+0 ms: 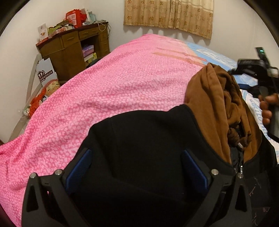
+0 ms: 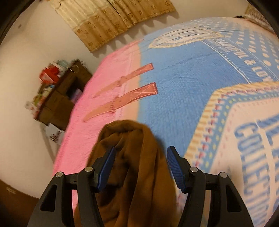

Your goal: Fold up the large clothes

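A black jacket (image 1: 148,132) with a brown hood (image 1: 214,94) lies on a bed, partly on the pink bedspread (image 1: 104,83). My left gripper (image 1: 136,152) hovers just over the black cloth, jaws wide open and blue pads (image 1: 80,169) clear of it. In the right wrist view the brown hood (image 2: 136,174) bunches up between the fingers of my right gripper (image 2: 141,148). The left pad (image 2: 106,167) touches the cloth; the ribbed face of the other pad shows bare beside it. A hand (image 1: 266,110) holds the right gripper at the left wrist view's right edge.
A blue and white printed blanket (image 2: 183,83) covers the right part of the bed. A cluttered brown wooden desk (image 1: 73,52) stands by the wall beyond the bed's far left corner. Bags and a box (image 1: 47,73) sit on the floor there. Beige curtains (image 1: 169,14) hang behind.
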{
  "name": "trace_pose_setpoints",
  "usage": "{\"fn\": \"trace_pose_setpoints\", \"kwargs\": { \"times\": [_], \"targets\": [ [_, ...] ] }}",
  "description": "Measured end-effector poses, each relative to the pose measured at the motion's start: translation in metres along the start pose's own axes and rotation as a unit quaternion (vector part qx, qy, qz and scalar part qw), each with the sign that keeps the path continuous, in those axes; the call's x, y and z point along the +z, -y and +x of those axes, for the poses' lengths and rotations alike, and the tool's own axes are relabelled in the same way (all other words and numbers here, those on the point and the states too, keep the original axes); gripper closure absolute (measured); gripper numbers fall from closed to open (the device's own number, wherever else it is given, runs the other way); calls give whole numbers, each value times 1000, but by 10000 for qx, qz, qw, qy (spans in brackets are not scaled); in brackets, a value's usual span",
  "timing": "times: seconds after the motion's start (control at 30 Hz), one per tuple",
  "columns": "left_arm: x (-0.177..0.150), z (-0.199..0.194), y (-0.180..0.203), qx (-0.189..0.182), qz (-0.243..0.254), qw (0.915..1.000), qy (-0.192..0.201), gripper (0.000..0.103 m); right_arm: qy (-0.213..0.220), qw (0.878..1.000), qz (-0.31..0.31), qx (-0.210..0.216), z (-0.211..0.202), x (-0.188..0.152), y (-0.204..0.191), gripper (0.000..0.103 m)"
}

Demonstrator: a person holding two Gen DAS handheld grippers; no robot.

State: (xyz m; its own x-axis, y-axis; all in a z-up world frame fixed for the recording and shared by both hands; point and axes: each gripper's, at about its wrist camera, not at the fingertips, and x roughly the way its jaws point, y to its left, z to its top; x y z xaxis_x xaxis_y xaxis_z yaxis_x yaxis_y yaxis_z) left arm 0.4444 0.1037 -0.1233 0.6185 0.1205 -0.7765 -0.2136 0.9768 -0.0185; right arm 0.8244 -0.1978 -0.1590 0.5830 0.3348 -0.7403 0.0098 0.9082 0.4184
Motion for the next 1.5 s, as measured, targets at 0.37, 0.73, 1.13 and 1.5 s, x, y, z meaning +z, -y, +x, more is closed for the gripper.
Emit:
{"fn": "trace_pose_setpoints", "kwargs": {
  "times": [0.37, 0.73, 1.13, 1.5],
  "targets": [
    [6, -1, -13, -352, -217, 9991, 78, 0, 773, 9880, -1329, 124, -95, -21, -38, 93],
    [4, -47, -27, -1210, -487, 9903, 490, 0, 799, 9202, -3751, 789, -232, -191, -76, 93],
    [42, -32, 29, -2562, -786, 9631, -266, 0, 617, 9205, -3848, 270, -204, -265, -43, 93],
    [48, -13, 66, -3415, -1145, 9327, -175, 87, 763, 9307, -3570, 231, -213, -255, -5, 93]
  ]
}}
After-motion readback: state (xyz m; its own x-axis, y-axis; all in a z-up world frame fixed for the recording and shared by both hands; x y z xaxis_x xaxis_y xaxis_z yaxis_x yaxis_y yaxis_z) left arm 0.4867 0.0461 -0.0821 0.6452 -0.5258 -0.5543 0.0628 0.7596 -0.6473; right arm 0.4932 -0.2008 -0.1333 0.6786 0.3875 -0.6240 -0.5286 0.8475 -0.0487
